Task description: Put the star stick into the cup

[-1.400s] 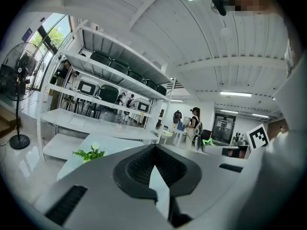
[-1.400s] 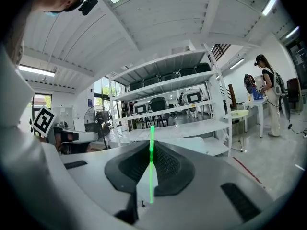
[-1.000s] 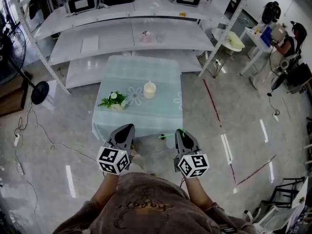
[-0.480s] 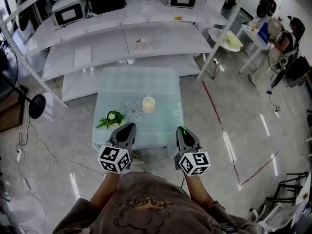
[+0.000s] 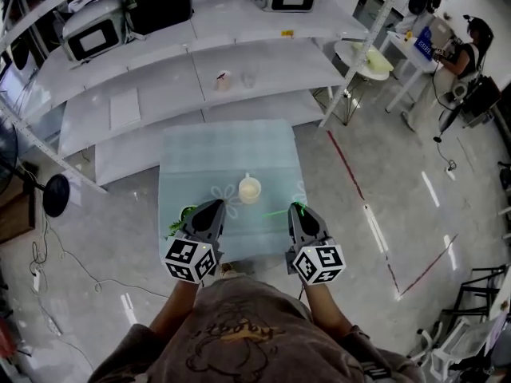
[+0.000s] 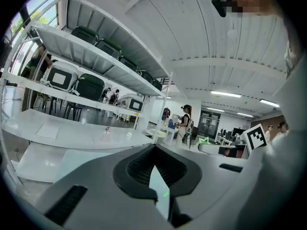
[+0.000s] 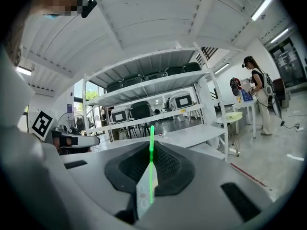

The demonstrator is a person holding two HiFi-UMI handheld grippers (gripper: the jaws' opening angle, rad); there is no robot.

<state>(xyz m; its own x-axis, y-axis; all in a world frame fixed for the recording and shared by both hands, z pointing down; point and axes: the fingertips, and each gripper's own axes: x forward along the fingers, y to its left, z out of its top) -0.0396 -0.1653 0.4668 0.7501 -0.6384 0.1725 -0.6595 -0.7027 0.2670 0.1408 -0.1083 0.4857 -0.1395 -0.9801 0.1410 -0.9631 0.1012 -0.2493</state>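
Note:
A pale cup [image 5: 250, 189] stands near the middle of the small table [image 5: 231, 146] with a light blue cloth. My right gripper [image 5: 299, 211] hovers over the table's near right edge, shut on the thin green star stick [image 5: 281, 211]. In the right gripper view the stick [image 7: 151, 157] runs up between the closed jaws of that gripper [image 7: 151, 145]. The stick's star end [image 6: 205, 140] shows in the left gripper view. My left gripper [image 5: 211, 212] hangs over the near left edge, shut and holding nothing, as the left gripper view [image 6: 154, 150] confirms.
A small green plant [image 5: 179, 223] sits at the table's near left corner, partly hidden by the left gripper. White shelving [image 5: 200, 62] with boxy appliances stands behind the table. A red floor line [image 5: 349, 170] runs to the right, a fan base [image 5: 56, 195] lies left, a person [image 5: 471, 42] stands far right.
The table has come closer. Both grippers, earlier short of its near edge, now hang over that edge, with the cup just ahead. The right gripper still holds the stick.

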